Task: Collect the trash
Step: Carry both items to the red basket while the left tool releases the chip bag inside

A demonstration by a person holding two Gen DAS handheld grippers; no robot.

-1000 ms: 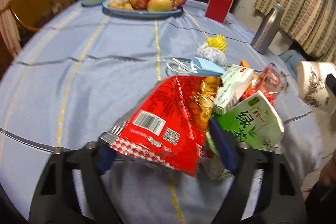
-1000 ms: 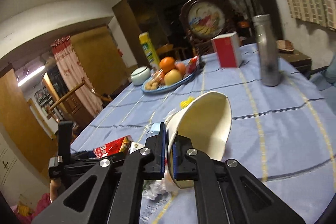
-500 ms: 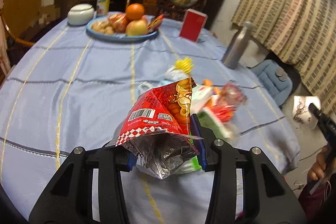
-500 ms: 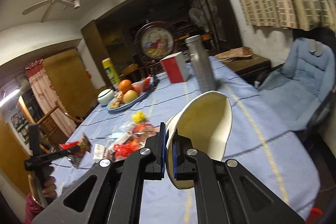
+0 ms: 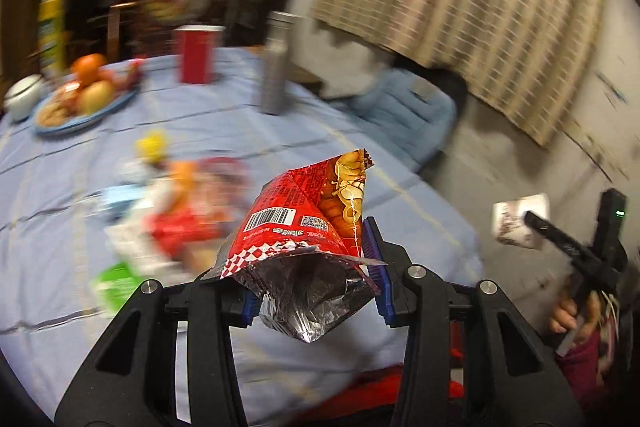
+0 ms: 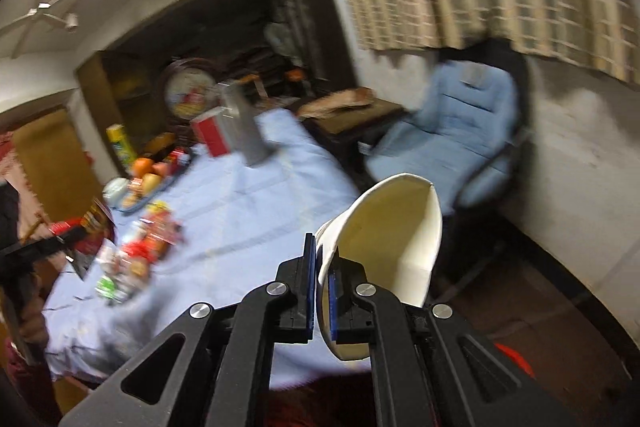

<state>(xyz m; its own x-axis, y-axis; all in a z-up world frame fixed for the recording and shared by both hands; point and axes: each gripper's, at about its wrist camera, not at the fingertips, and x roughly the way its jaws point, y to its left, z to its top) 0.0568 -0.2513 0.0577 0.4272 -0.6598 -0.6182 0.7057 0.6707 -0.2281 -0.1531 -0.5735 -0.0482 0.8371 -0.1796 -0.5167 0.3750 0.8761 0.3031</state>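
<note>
Left tongs (image 5: 312, 287) clamped on a crumpled red snack bag (image 5: 316, 227), right tongs (image 6: 322, 291) pinched together on the wall of a squashed white paper cup (image 6: 384, 251) — both pieces of trash held clear above the blue-clothed bench (image 5: 224, 131). The foil bag is caught only near its torn mouth and could slip or spill crumbs if swung hard; the thin cup rim may tear free. More wrappers (image 5: 180, 223) lie heaped on the bench, with a steel bottle (image 5: 276, 67), a red box (image 5: 196, 53) and a fruit plate (image 5: 76, 99) beyond them and a blue chair (image 6: 452, 151) close by — obstacles for any wide sweep. No bin is clearly visible.
</note>
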